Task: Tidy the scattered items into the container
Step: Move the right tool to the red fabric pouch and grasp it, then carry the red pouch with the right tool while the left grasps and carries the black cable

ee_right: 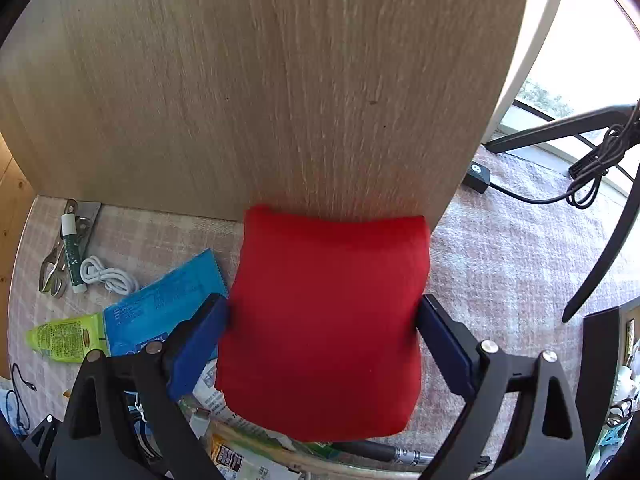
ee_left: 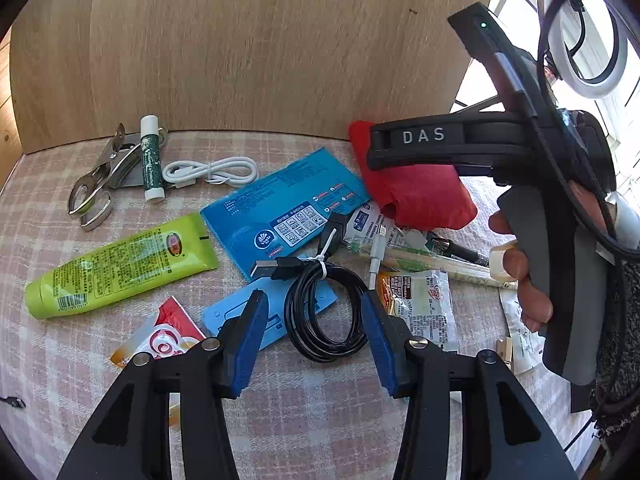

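Note:
My right gripper is closed on a red cloth pouch, its blue pads pressing both sides; the pouch also shows in the left wrist view under the right gripper's body. My left gripper is open and empty, its jaws straddling a coiled black USB cable on the checked cloth. Around it lie a blue wipes pack, a green tube, a white cable, a lip balm stick, metal clippers, a red-white sachet and a snack packet.
A wooden panel stands upright behind the items. Chopsticks in a wrapper and a pen lie under the pouch. A ring light and tripod legs stand at the right. A black box edge is at far right.

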`<action>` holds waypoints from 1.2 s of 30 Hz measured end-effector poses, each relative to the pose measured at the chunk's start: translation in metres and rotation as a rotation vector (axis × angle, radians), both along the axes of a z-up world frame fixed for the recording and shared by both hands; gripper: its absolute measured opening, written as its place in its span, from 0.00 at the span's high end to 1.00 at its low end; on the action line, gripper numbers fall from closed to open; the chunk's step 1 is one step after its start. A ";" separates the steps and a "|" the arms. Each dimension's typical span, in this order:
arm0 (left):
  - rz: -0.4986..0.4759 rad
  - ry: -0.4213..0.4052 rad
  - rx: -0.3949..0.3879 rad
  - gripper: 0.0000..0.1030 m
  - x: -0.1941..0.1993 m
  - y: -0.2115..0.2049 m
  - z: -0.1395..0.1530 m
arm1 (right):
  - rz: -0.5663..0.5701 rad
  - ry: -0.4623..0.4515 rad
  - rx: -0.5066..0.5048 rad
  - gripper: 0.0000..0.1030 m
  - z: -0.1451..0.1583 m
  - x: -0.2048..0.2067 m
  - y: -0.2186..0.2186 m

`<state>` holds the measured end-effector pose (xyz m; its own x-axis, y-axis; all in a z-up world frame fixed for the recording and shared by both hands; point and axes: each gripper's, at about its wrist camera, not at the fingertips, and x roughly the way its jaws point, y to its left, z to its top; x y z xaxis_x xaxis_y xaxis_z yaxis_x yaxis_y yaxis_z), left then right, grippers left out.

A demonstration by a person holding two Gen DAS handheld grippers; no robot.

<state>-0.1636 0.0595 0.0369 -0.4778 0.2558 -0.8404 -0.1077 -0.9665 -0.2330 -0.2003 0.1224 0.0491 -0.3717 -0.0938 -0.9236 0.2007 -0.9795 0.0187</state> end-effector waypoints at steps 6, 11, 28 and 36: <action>0.007 -0.007 -0.014 0.75 -0.002 0.002 -0.006 | 0.078 -0.052 0.007 0.00 -0.024 -0.006 -0.010; 0.033 -0.004 0.016 0.88 0.000 -0.007 -0.006 | 0.099 -0.002 -0.028 0.12 -0.021 0.001 -0.001; 0.089 0.102 0.081 0.93 0.027 -0.026 0.039 | 0.093 0.126 -0.248 0.58 0.030 0.048 0.067; 0.078 0.157 0.078 0.93 0.039 -0.017 0.063 | 0.051 0.190 -0.326 0.58 0.061 0.089 0.073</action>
